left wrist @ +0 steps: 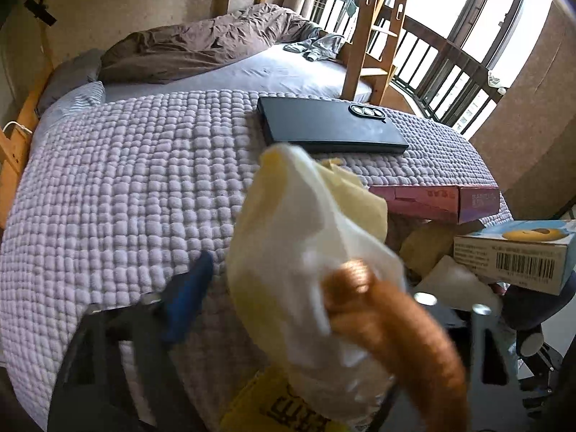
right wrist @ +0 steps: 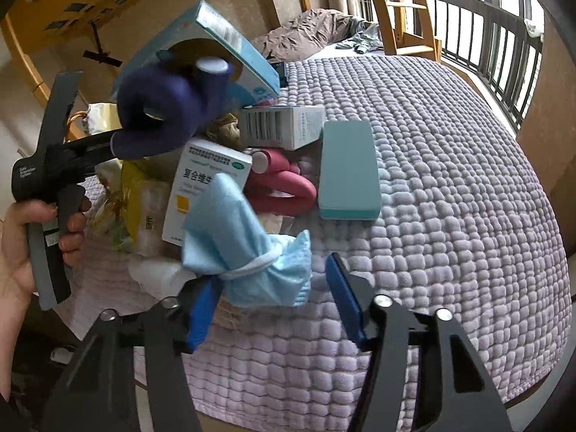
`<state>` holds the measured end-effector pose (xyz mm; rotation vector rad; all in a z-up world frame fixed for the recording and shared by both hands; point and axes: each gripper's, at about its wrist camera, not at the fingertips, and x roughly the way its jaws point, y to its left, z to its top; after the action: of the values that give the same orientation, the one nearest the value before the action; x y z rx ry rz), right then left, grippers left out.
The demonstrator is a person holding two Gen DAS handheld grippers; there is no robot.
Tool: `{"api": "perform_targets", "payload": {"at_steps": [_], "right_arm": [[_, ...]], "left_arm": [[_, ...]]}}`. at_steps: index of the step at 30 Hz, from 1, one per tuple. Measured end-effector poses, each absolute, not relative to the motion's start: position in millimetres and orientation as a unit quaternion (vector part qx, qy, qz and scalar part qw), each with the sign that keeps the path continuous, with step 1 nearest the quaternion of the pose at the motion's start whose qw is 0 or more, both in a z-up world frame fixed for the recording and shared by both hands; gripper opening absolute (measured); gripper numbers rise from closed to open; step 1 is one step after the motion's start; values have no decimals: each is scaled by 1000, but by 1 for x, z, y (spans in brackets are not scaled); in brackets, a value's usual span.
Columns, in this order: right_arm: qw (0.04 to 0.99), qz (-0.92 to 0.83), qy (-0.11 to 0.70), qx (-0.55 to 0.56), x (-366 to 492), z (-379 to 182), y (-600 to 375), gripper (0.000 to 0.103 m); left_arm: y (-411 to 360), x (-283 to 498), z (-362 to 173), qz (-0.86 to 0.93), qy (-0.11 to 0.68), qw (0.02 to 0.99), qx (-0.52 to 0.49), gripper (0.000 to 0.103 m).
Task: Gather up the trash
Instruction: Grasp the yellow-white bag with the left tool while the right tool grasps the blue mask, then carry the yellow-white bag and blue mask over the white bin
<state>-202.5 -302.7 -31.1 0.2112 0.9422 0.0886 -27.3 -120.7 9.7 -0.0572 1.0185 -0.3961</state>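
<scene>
Two cardboard boxes (right wrist: 295, 126) on quilted bedspread (right wrist: 450, 187)

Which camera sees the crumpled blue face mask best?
The right wrist view. There the blue face mask sits front and centre between the right tongs, bunched up and wrapped with its white ear loop, in front of the boxes on the purple blanket. The left wrist view does not show it at all.

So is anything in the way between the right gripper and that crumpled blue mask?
Nothing visible is. The blue mask already lies between the right gripper's open fingers, up against the pad on the picture's left. The pile of boxes sits behind it, not in the way.
</scene>
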Motion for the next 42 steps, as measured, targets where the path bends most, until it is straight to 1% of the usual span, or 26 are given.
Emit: {"api": "perform_targets", "payload": {"at_steps": [2, 6, 16, 23, 26, 37, 42], "right_arm": [[886, 49, 451, 96, -201, -29, -302, 45], [889, 50, 446, 93, -202, -25, -301, 42], [894, 45, 436, 96, -222, -1, -310, 43], [896, 36, 432, 100, -243, 11, -311, 43], [893, 38, 436, 99, -250, 11, -304, 43], [888, 30, 444, 113, -296, 10, -280, 43], [882, 57, 453, 116, -321, 10, -278, 43]], "left_arm": [[-121, -23, 10, -194, 485, 852, -33, 63], [-116, -27, 13, -196, 479, 854, -40, 58], [-86, -57, 44, -180, 441, 877, -61, 58], [-72, -104, 62, -179, 421, 888, -35, 58], [-68, -125, 66, -194, 421, 885, -44, 58], [-92, -211, 54, -240, 441, 865, 2, 58], [-106, -243, 50, -231, 441, 867, -2, 58]]}}
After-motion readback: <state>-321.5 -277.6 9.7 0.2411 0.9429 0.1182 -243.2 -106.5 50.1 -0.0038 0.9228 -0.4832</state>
